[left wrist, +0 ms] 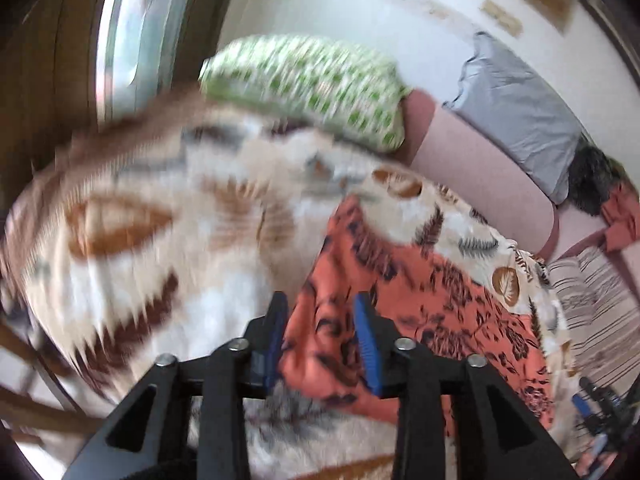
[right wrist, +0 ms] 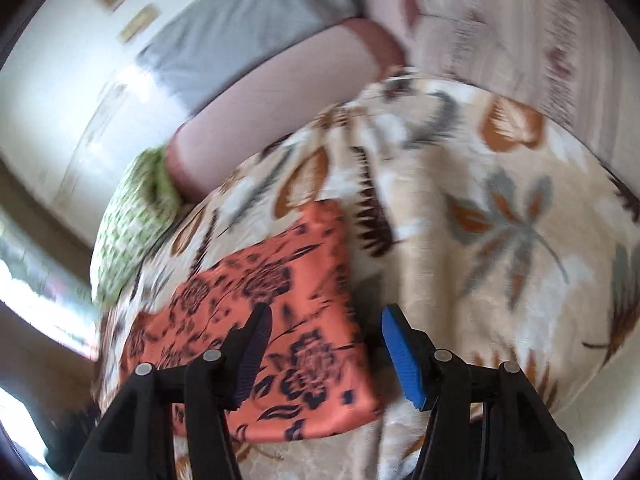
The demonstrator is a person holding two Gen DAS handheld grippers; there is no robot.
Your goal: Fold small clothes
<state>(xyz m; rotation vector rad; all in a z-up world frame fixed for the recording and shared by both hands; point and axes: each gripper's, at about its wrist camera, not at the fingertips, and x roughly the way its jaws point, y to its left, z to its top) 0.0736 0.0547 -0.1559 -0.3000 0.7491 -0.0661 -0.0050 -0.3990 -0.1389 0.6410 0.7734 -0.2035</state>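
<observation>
FREE: we see open leaf-print blanket (right wrist: 500, 200) from 12 to 3 o'clock of the right gripper (right wrist: 326, 346) | BLOCKED: orange floral cloth (right wrist: 276, 308) lies flat at 9 to 12 | FAR: green-patterned pillow (left wrist: 308, 84) at 12 o'clock of left gripper (left wrist: 322, 340), pink headboard (left wrist: 480, 160) at 1 o'clock

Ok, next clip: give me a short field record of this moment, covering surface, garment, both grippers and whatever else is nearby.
surface: leaf-print blanket spread over a bed
garment: orange floral cloth, lying in a flat rectangle on the blanket
left gripper: open, above the cloth, nothing between its pads
right gripper: open, above the cloth's edge, holding nothing
nearby: green-patterned pillow, grey pillow, pink sheet
image quality: motion-blurred in both views
</observation>
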